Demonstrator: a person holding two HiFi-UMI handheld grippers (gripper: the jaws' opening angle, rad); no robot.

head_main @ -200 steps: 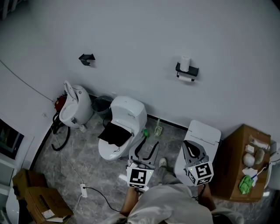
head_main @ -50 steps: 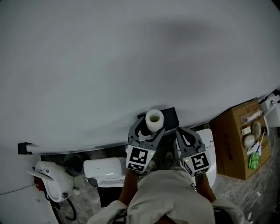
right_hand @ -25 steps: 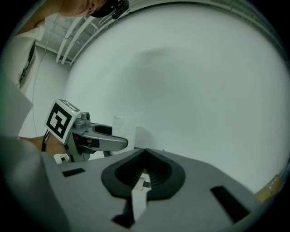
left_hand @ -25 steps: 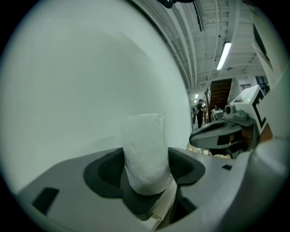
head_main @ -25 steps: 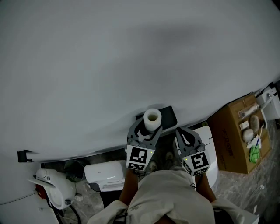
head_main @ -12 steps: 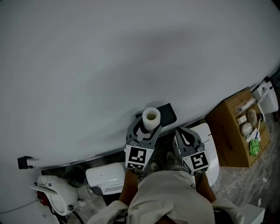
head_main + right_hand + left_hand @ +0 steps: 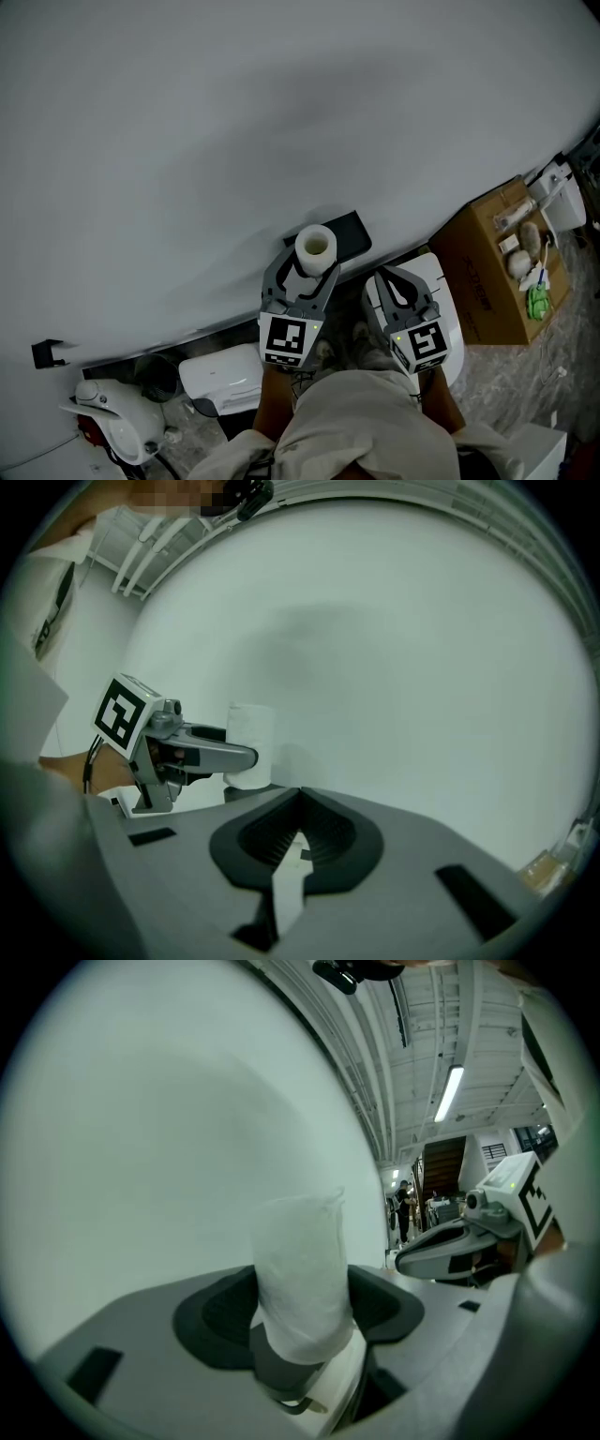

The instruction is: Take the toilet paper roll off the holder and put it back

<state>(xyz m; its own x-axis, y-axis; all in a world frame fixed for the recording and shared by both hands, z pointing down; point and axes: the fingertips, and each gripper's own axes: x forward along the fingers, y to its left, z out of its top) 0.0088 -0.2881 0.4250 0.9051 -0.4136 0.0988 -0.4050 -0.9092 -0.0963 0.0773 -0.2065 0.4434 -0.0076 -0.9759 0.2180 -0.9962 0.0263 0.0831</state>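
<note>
Against the pale wall, the left gripper (image 7: 302,272) clamps the upright white toilet paper roll (image 7: 316,247) just above its black wall holder (image 7: 349,229); the right gripper (image 7: 401,281) waits, jaws together, empty; squeezed soft paper may buckle and slip.

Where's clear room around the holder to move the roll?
Bare wall above and left of the holder, and right of it up to the cardboard box. Crowded below: toilet, right hand-held gripper, and left hand-held gripper clamped on the roll.
</note>
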